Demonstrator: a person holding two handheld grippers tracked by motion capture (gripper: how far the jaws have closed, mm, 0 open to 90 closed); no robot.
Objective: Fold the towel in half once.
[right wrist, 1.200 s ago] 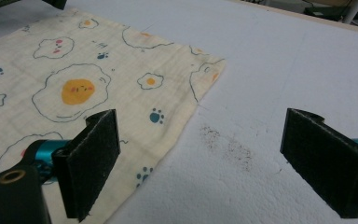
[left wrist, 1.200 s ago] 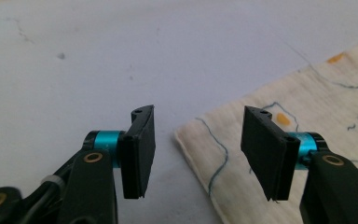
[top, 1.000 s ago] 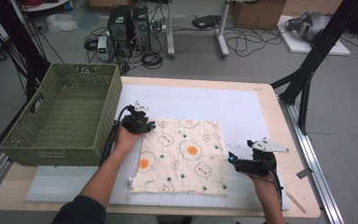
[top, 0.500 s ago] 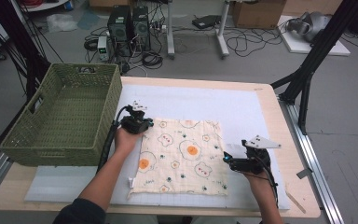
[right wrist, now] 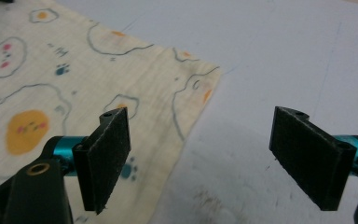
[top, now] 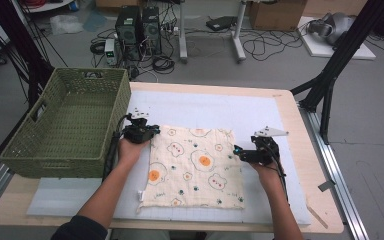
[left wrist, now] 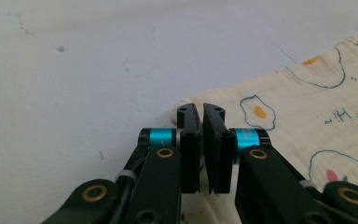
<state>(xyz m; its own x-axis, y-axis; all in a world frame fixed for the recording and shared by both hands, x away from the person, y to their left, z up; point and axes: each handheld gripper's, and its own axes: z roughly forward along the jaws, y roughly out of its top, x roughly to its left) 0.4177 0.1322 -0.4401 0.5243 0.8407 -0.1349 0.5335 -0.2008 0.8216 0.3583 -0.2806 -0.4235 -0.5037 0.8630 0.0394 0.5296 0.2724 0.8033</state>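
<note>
Right hand has slid in from the table's right margin since a second ago, so the right gripper (top: pixel 241 152) now sits at the right edge of the cloth (top: pixel 195 167), about halfway along that edge. Left hand hasn't shifted.

Left gripper (top: pixel 153 132): jaws have just closed and are now clamped on the cloth's far-left corner. In the left gripper view the pads (left wrist: pixel 214 149) are pressed together with the corner of the fabric (left wrist: pixel 307 116) pinched between them (egg print visible right up to the jaws).

Right gripper (right wrist: pixel 205 158): released, jaws wide, though they've just begun narrowing. In the right gripper view the cloth edge (right wrist: pixel 121 79) runs between the two pads, one pad (right wrist: pixel 108 149) over the fabric and the other over bare mat. No contact yet as far as I can tell.

Cloth lies flat and unfolded on the white mat (top: pixel 260 110), near side of the table, well apart from the green basket (top: pixel 70 125) on the left, which has nothing in it.

My read: early stage. One corner secured, second grip not made, no fold or lift started. Left to do: close the right jaws on the edge, then fold or lift, and probably move it to the basket.
</note>
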